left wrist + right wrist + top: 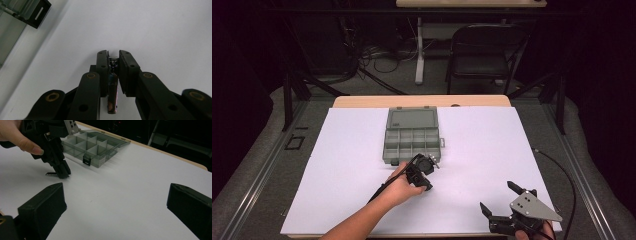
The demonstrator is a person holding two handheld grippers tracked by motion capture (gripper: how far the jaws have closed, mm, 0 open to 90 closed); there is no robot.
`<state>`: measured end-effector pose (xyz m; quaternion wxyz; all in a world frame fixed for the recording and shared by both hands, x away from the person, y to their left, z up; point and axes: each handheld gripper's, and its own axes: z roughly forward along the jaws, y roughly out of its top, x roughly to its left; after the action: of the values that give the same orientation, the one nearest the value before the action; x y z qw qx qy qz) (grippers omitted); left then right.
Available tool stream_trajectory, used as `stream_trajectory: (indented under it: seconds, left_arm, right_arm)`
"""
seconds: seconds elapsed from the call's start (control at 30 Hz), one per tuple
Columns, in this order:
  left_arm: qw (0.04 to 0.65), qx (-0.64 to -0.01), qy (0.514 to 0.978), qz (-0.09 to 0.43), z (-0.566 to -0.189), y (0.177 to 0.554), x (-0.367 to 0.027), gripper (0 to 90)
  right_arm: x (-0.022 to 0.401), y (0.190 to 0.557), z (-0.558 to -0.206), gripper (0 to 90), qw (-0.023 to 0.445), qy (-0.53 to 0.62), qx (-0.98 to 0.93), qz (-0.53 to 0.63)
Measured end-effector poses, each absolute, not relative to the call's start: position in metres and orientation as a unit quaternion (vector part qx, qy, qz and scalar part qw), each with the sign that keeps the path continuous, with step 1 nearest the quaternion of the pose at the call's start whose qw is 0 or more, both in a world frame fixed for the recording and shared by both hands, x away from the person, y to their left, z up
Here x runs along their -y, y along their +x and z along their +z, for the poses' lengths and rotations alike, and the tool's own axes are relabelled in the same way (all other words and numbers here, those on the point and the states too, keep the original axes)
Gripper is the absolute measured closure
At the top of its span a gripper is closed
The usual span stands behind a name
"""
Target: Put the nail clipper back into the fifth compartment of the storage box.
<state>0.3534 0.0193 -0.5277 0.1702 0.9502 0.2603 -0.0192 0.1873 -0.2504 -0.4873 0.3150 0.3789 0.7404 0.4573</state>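
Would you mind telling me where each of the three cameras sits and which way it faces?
High view: above the table's near edge, looking forward and down at the white sheet; forearm, both hands.
Left gripper view: on the left gripper, looking down its jaws shut on a nail clipper.
Right gripper view: on the open right gripper, looking across the table.
Shared: high and right gripper views show the compartment box.

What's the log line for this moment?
left gripper: shut on nail clipper, on white sheet | right gripper: open, idle | organizer box: lid open
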Motion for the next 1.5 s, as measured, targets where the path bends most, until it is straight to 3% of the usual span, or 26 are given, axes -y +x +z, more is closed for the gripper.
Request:
stream_trajectory:
  seconds: [1.5]
  left_arm:
    - [0.184,-0.262,0.947,-0.012,-0.514,0.349,-0.027,80.3]
  right_arm:
    - [0.25,0.188,-0.488,1.7,0.313,0.379,-0.741,0.457]
